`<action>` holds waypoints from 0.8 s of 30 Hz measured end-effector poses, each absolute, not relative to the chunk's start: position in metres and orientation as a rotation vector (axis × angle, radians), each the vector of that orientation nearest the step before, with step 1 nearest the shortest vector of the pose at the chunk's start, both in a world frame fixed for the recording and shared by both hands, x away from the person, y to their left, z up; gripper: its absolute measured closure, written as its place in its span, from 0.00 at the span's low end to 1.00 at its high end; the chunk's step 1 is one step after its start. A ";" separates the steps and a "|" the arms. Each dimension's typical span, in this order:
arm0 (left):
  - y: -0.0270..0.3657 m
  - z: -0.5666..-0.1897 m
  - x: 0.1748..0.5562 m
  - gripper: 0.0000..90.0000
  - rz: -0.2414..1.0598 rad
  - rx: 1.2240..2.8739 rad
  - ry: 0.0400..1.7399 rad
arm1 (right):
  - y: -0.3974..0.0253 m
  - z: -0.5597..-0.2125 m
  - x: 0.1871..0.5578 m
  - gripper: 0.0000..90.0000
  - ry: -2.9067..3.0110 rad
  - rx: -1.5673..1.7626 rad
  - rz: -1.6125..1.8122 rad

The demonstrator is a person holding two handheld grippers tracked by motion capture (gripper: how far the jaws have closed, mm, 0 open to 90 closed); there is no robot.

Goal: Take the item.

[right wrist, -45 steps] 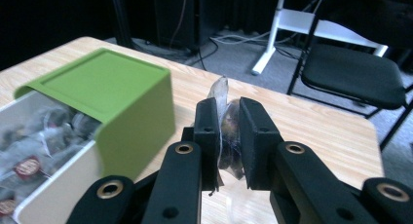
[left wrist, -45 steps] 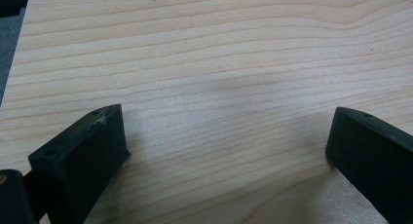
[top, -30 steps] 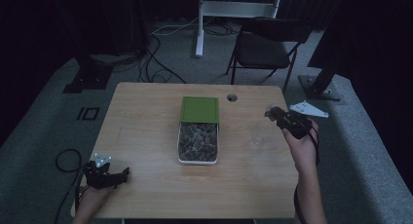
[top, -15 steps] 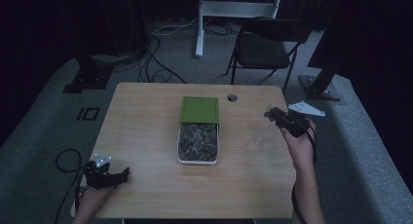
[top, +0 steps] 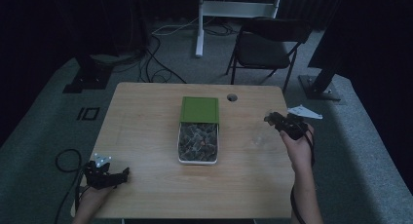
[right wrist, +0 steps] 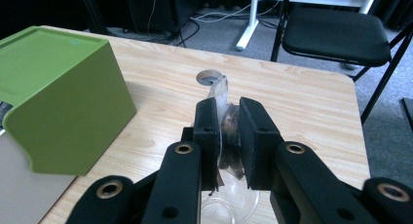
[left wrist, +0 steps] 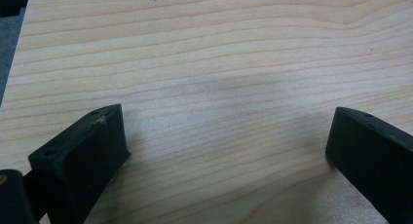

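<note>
1. A small clear-wrapped dark packet (right wrist: pixel 225 118) sat clamped in the right gripper (right wrist: pixel 228 131), above a clear glass cup (right wrist: pixel 229 204), probably for dropping.
2. The green-lidded white box (top: pixel 198 129) lay mid-table.
3. The left gripper (left wrist: pixel 221 151) rested idle, jaws apart.

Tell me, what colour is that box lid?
Green, a plain olive green lid; the right gripper view shows it best.

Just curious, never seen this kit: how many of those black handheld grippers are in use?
2: the left black gripper at the wooden table's near-left corner, the right one at its right edge.
</note>
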State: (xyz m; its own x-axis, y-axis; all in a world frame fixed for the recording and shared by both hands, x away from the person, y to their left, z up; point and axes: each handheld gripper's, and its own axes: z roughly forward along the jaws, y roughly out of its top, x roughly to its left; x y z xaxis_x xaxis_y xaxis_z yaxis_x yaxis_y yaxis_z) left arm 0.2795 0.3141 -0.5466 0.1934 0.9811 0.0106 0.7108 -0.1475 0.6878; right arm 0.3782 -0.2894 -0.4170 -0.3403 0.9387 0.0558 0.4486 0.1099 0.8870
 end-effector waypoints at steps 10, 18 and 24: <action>0.314 -0.547 0.279 0.02 0.640 1.924 1.576 | -0.288 -0.421 0.379 0.83 1.884 1.366 1.181; 0.314 -0.547 0.279 0.02 0.640 1.925 1.575 | -0.286 -0.421 0.379 0.76 1.883 1.373 1.196; 0.314 -0.547 0.279 0.02 0.640 1.925 1.575 | -0.283 -0.417 0.375 0.75 1.883 1.352 1.205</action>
